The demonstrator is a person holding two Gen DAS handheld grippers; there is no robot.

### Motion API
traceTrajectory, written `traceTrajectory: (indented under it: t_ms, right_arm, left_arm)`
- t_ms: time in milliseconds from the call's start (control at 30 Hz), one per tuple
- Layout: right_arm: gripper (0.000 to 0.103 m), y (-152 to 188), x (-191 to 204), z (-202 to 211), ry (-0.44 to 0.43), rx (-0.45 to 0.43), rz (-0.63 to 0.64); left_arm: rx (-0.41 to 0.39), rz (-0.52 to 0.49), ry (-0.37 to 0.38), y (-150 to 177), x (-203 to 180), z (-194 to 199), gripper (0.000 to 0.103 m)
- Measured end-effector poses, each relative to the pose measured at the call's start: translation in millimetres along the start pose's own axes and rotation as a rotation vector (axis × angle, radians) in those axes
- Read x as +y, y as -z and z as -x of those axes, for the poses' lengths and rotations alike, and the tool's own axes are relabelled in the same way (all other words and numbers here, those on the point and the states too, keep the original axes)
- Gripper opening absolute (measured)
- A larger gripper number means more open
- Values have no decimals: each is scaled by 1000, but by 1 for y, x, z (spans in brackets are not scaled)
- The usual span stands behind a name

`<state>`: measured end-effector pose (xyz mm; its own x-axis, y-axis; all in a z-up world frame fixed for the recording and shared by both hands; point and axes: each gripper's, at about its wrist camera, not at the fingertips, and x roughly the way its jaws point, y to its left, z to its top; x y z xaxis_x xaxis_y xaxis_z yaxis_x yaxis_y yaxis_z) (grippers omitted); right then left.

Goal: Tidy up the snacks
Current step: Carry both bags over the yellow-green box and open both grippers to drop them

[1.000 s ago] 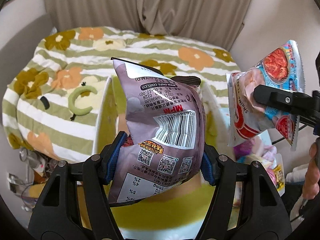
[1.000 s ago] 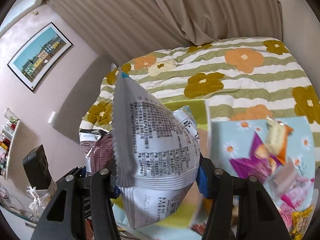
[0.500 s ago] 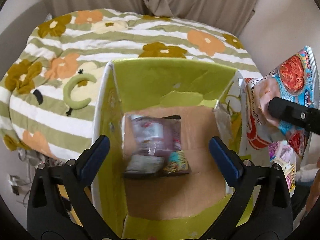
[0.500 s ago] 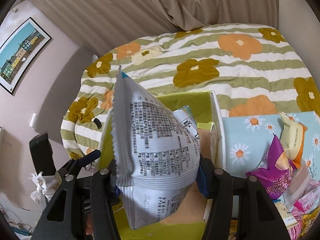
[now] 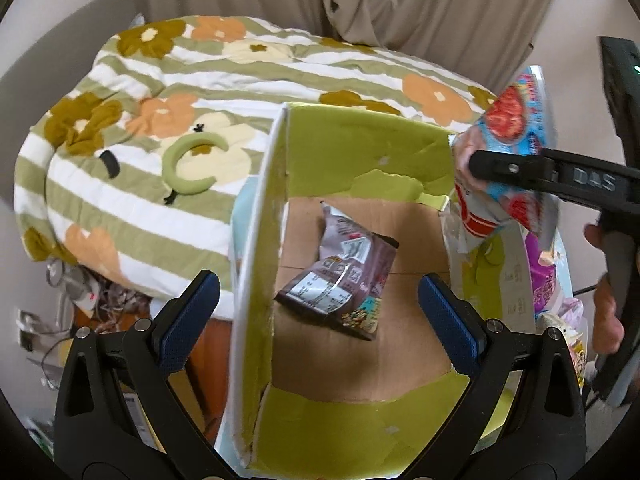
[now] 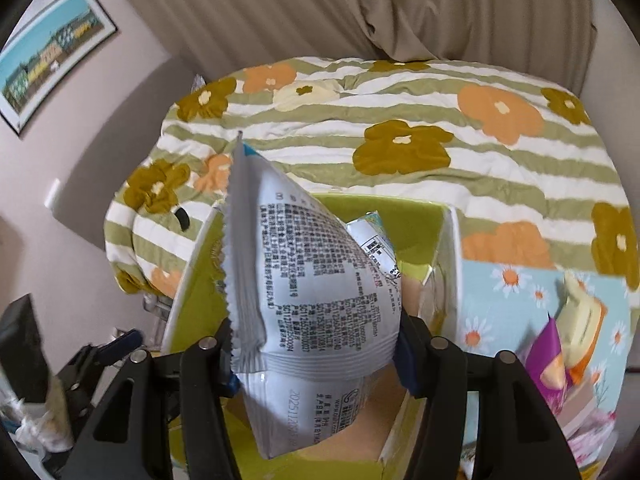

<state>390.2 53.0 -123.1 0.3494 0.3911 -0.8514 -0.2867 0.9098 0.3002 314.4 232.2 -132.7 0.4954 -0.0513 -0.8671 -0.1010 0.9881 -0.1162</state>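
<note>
Left gripper (image 5: 318, 306) fingers spread, empty; right gripper (image 6: 316, 350) pinching shrimp-chip bag (image 6: 312, 280) at box (image 5: 360, 152) 3 o'clock rim (image 5: 450, 216); risk: snagging, falling outside

Box (image 5: 256, 264) top open; brown snack bag (image 5: 340, 276) takes floor centre, bare cardboard round it; tall walls block side entry.

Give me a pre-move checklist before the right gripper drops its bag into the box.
1. Right gripper shut on the white snack bag: ok.
2. Bag above the open green box: ok.
3. Left gripper open, fingers empty: ok.
4. Brown snack bag lying flat on the box floor: ok.
5. Free floor beside the brown bag: ok.
6. Left gripper clear of the drop path: cannot tell.
</note>
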Motion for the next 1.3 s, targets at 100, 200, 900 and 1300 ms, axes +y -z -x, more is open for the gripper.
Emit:
traceTrajectory:
  t_ms: [100, 200, 900, 1300]
  right_arm:
    - [55, -4, -1, -14, 25, 13, -1]
    - [82, -7, -2, -22, 55, 3, 0]
    - [100, 36, -8, 79, 83, -144, -11]
    - [100, 118, -64, 187, 112, -261, -13]
  left_arm:
    - [1, 7, -9, 3, 4, 0, 99]
    - [1, 7, -14, 5, 9, 1, 99]
    - [-51, -83, 71, 11, -22, 43, 99]
    - [-78, -110, 110, 74, -104, 99, 99]
